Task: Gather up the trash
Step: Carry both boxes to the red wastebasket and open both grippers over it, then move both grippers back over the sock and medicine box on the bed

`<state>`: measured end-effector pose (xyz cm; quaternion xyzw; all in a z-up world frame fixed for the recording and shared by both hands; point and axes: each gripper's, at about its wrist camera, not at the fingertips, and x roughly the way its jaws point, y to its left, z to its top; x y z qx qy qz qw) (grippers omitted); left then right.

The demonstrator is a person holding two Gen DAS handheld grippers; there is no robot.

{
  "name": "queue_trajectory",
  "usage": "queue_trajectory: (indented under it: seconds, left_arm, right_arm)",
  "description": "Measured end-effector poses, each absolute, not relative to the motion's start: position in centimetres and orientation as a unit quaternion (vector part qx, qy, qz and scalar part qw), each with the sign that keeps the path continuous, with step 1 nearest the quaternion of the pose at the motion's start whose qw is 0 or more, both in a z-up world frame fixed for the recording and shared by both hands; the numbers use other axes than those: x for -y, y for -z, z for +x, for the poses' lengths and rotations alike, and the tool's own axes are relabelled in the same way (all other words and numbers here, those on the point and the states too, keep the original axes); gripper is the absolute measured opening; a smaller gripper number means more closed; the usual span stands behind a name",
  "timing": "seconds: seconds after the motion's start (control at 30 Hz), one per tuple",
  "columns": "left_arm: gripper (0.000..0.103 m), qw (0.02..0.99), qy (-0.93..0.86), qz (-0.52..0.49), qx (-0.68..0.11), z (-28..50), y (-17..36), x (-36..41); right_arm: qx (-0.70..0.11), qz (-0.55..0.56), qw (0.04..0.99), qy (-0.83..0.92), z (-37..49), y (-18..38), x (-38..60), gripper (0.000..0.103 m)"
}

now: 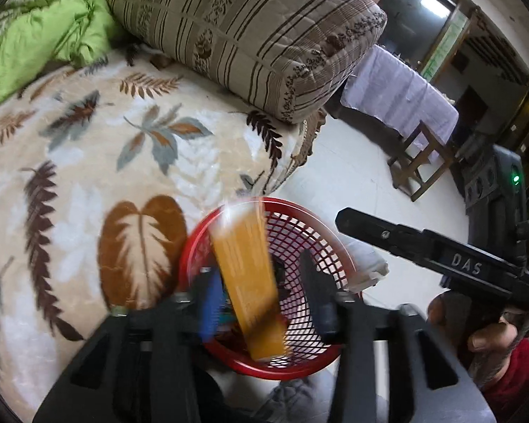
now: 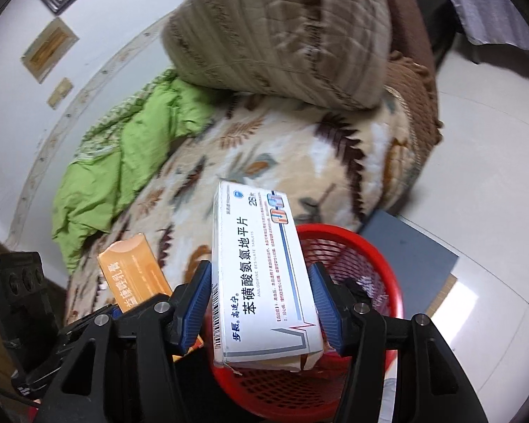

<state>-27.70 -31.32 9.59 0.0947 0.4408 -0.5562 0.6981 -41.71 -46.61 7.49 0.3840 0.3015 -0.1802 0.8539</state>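
A red mesh basket [image 1: 299, 239] stands on the floor beside the bed; it also shows in the right wrist view [image 2: 363, 257]. My left gripper [image 1: 261, 296] is open above it; an orange box [image 1: 247, 278], blurred, is between the spread fingers over the basket, touching neither pad. The orange box also shows in the right wrist view [image 2: 137, 271]. My right gripper [image 2: 261, 303] is shut on a white medicine box [image 2: 257, 275], held over the basket's near rim. The right gripper body shows in the left wrist view [image 1: 441, 257].
A leaf-patterned blanket [image 1: 88, 176] covers the bed, with a striped pillow [image 1: 250, 35] and a green quilt [image 1: 46, 38]. A wooden stool [image 1: 419, 162] and a white-covered table [image 1: 398, 88] stand across the tiled floor. A grey mat [image 2: 409, 246] lies under the basket.
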Motion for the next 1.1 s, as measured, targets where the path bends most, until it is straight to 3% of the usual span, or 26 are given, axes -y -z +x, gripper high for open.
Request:
queue_trajectory:
  seconds: [0.07,0.43,0.53,0.87,1.1]
  left_arm:
    - [0.052,0.7,0.555,0.09,-0.44,-27.5,-9.7,31.0]
    - [0.055,0.778,0.478,0.049,-0.406,-23.6,-12.3,24.0]
    - [0.062,0.805,0.444,0.031,-0.393,-21.9,-13.3,20.9]
    - [0.062,0.882,0.3,-0.021,-0.362,-16.5,-15.3,10.5]
    - [0.062,0.895,0.259,-0.048,-0.359,-14.0,-14.5,7.1]
  right_arm:
    - [-0.305,0.386,0.85,0.19,-41.9,-7.1,46.9,0.066]
    - [-0.3,0.351,0.878,0.128,-37.4,-8.9,44.4,0.066]
    - [-0.301,0.333,0.889,0.094,-34.7,-10.0,42.3,0.066]
    - [-0.321,0.279,0.905,-0.021,-25.8,-11.9,33.1,0.066]
    - [-0.343,0.232,0.909,-0.054,-21.6,-12.6,28.4,0.066]
